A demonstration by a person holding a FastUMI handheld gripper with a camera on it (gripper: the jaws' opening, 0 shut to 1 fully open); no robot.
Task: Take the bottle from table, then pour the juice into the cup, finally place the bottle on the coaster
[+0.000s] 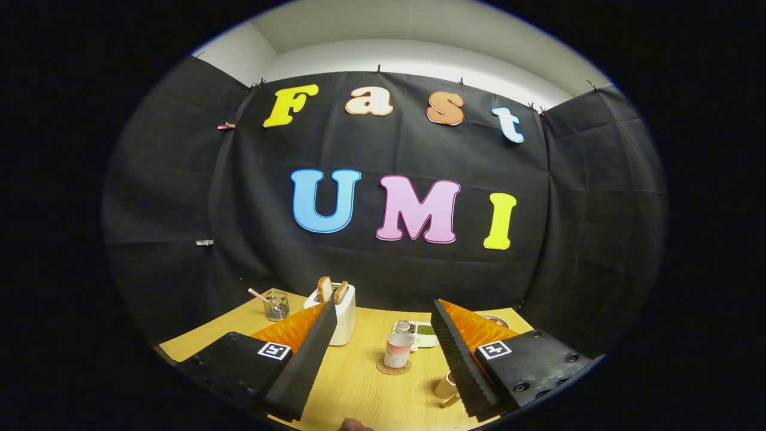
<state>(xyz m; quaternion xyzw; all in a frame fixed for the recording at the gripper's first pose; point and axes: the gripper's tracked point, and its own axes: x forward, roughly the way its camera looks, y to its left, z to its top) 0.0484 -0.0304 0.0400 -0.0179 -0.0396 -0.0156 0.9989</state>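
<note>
Light wooden table (365,383) | one pink-labelled bottle (399,346) upright on one round coaster (394,367) | one cream cup (447,386) beside coaster | one white toaster (341,314), two toast slices (333,291) | gripper (383,353) raised, fingers apart, empty.

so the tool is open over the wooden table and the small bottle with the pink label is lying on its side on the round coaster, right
Not quite. In the gripper view the small bottle with the pink label stands upright on the round coaster, not on its side. The rest holds: the tool is open over the wooden table, its fingers spread apart with the bottle beyond them.
</note>
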